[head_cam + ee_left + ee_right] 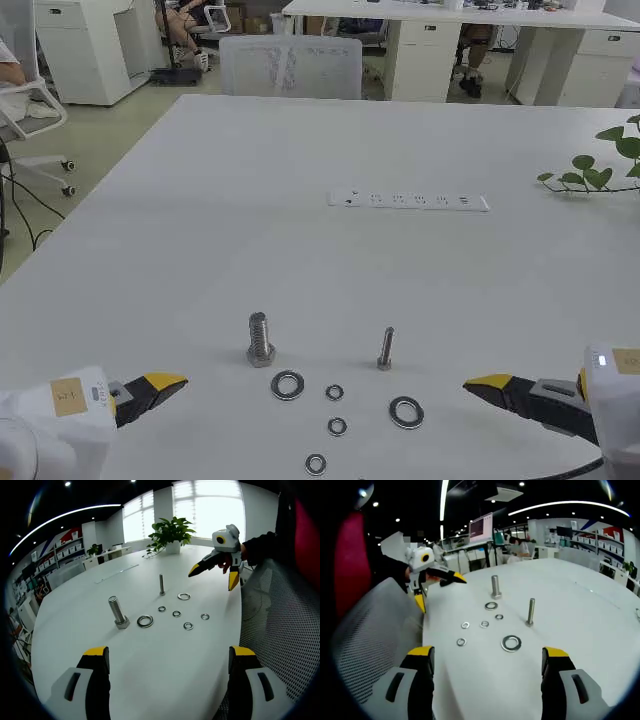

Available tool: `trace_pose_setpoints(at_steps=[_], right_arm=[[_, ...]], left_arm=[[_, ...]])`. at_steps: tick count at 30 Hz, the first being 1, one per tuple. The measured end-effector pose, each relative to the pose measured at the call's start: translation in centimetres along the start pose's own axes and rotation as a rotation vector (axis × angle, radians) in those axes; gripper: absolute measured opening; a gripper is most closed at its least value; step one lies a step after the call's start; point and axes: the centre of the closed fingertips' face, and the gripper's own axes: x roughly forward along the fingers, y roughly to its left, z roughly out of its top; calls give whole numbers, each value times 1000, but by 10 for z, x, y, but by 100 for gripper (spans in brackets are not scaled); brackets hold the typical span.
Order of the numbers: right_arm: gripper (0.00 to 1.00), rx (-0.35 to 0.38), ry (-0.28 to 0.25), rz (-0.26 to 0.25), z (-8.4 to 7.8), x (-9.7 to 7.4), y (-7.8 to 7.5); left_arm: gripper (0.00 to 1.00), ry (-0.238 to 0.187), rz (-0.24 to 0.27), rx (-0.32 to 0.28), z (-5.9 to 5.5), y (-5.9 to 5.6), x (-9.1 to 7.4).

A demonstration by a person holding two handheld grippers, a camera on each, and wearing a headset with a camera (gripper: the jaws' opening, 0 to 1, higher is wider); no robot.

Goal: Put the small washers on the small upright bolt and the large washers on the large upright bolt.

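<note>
On the white table (200, 230) the large upright bolt (261, 340) stands left of the small upright bolt (385, 348). One large washer (287, 384) lies just in front of the large bolt, and another large washer (406, 411) lies further right. Several small washers (337, 426) lie flat between them. My left gripper (165, 383) hovers open at the lower left, and my right gripper (485, 384) hovers open at the lower right. In the left gripper view my left gripper (169, 652) holds nothing, short of the large bolt (117, 612). My right gripper (487, 652) is likewise bare, near a large washer (511, 643).
A white power strip (410, 200) lies mid-table beyond the bolts. Plant leaves (600, 170) reach in at the right edge. A mesh chair back (280, 620) stands close beside the table's near edge. Another chair (290, 65) sits at the far side.
</note>
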Motion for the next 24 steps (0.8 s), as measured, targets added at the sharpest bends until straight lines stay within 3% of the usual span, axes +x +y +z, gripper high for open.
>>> trace_pose_setpoints(at_steps=[15,24], right_arm=[[86,5,4,15,-3,4,2],[86,10,3,12,-2,5,0]], left_arm=[[100,25,1,-16,-4,0,1],[100,17,3,-10,2,4,2]])
